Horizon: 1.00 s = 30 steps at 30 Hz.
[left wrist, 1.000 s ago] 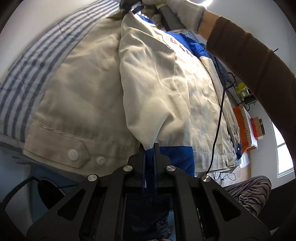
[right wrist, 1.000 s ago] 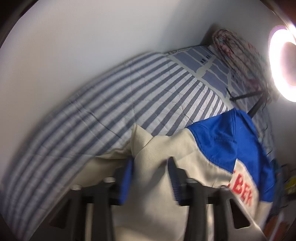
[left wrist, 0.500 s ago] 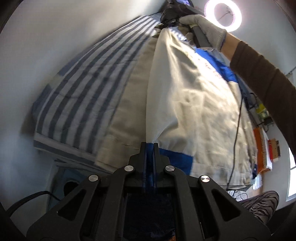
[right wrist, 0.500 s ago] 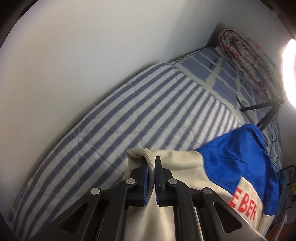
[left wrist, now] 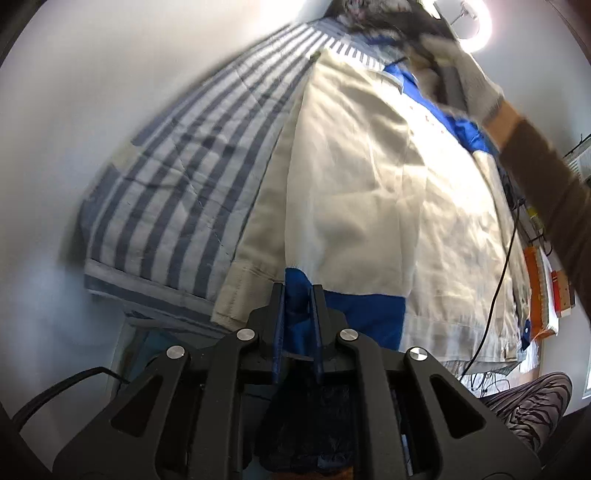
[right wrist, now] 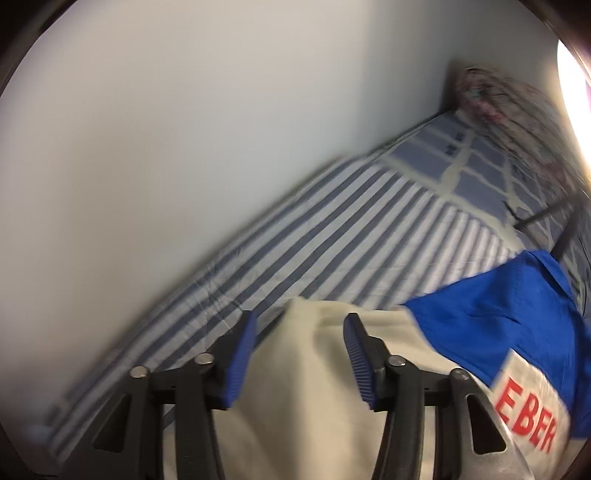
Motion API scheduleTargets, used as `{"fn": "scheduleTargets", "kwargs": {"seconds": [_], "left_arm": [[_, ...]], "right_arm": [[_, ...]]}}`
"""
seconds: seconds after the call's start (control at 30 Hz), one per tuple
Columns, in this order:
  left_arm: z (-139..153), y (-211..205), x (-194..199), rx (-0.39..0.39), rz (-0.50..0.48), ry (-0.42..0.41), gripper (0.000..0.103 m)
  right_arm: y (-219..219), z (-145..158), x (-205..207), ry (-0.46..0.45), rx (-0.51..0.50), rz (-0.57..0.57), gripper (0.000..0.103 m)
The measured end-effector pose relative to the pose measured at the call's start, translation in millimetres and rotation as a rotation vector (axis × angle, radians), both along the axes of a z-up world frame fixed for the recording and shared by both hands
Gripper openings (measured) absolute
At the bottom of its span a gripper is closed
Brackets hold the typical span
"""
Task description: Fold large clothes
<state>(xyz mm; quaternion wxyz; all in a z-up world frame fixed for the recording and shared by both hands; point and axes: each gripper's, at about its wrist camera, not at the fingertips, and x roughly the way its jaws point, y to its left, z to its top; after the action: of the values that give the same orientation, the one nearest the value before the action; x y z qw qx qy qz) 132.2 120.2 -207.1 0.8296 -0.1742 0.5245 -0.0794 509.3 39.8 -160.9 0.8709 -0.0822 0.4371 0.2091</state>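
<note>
Cream-and-blue jacket [left wrist: 354, 192] lay flat ahead of left gripper [left wrist: 297, 295], jaws opening, blue cuff [left wrist: 295, 291] between, prob. loose. Right gripper [right wrist: 299, 328] opening over shoulder, w/o grip.

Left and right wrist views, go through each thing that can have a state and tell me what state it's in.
Beige and blue work jacket: lying flat on the striped bedsheet, one sleeve folded across its body.
Blue sleeve cuff: between the left gripper jaws, which are opening.
Right gripper: jaws opening, beige cloth between them, pads clear of it.
Ring light: switched on.
</note>
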Motion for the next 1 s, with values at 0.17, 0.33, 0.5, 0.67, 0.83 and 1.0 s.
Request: {"fn": "scheduleTargets", "kwargs": {"seconds": [0.17, 0.33, 0.5, 0.67, 0.83, 1.0], "left_arm": [[13.3, 3.3, 3.8, -0.004, 0.017, -0.055, 0.011], [12.1, -6.1, 13.9, -0.018, -0.004, -0.048, 0.011], [-2.7, -3.4, 20.3, -0.026, -0.007, 0.012, 0.011], [-16.6, -8.5, 25.1, 0.034, -0.029, 0.056, 0.011], [-25.1, -12.8, 21.8, 0.066, -0.051, 0.056, 0.011], [-18.4, -11.7, 12.4, 0.053, -0.04, 0.039, 0.011]], "right_arm": [[-77.9, -4.7, -0.5, 0.008, 0.056, -0.151, 0.019], [-102.3, -34.7, 17.7, 0.029, 0.011, -0.202, 0.018], [-119.4, -75.7, 45.9, 0.099, -0.059, -0.281, 0.011], [-116.2, -76.4, 43.8, 0.077, -0.091, -0.305, 0.015], [-99.7, -34.0, -14.1, 0.0, -0.036, -0.207, 0.017], [-70.4, -27.1, -91.6, 0.032, 0.047, -0.043, 0.017]]}}
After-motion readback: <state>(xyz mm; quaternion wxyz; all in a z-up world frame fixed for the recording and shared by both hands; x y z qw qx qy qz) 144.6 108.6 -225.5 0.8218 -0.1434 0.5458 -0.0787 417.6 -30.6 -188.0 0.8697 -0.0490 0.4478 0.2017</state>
